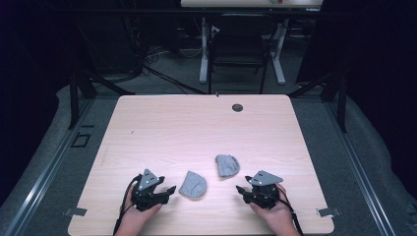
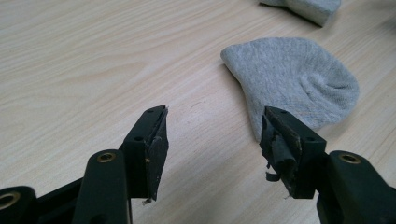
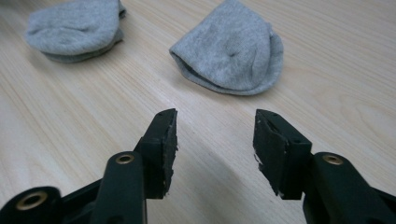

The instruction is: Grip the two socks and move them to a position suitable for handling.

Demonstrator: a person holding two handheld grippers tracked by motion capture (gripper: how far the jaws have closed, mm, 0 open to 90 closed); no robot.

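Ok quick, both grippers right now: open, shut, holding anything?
Left gripper: open, holding nothing; a grey sock lies just beyond its jaws.
Right gripper: open, holding nothing, short of the other grey sock.

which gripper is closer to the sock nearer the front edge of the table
Left. The left gripper sits just left of that sock, jaws open. The right gripper is farther off to its right, below the other sock.

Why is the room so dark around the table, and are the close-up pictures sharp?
High view: light falls on the table, the surroundings stay dim. Left gripper view: the nearer grey sock shows its knit sharply. Right gripper view: the open claw casts soft shadows on the wood.
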